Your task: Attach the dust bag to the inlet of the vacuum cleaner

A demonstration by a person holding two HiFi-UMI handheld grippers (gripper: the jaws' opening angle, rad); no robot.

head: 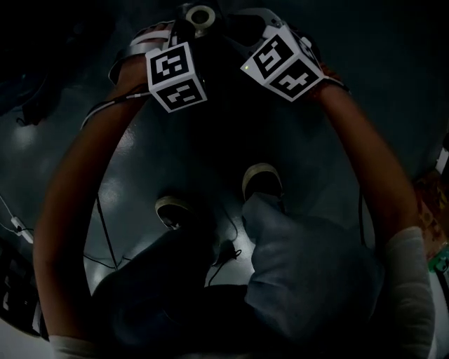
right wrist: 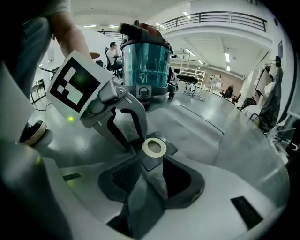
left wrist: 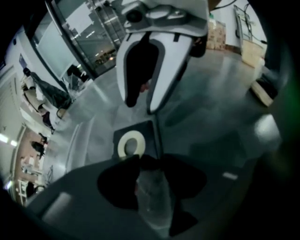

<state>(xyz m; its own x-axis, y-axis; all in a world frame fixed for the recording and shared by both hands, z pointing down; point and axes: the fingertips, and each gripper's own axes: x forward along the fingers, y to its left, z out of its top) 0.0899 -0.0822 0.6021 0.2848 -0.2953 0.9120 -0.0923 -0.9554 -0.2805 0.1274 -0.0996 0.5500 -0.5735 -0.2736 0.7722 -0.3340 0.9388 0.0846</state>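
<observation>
The dust bag's dark collar card with its white ring [left wrist: 131,144] [right wrist: 153,147] lies low over the grey floor, and the ring [head: 200,15] shows at the top edge of the dark head view. Grey bag fabric [right wrist: 145,192] [left wrist: 152,197] runs back between the jaws of both grippers. My left gripper [left wrist: 150,183] [right wrist: 129,140] [head: 184,28] stands open, its jaws wide on either side of the fabric. My right gripper [right wrist: 152,183] [left wrist: 140,105] [head: 242,24] is open too, just across the collar. The vacuum cleaner [right wrist: 145,61], with a teal see-through canister, stands behind.
The person's two shoes [head: 263,179] [head: 172,207] are on the floor below the grippers, with a thin cable [head: 224,252] between them. Cardboard boxes [left wrist: 215,35] stand far off. Seated people and shelving fill the background of the right gripper view.
</observation>
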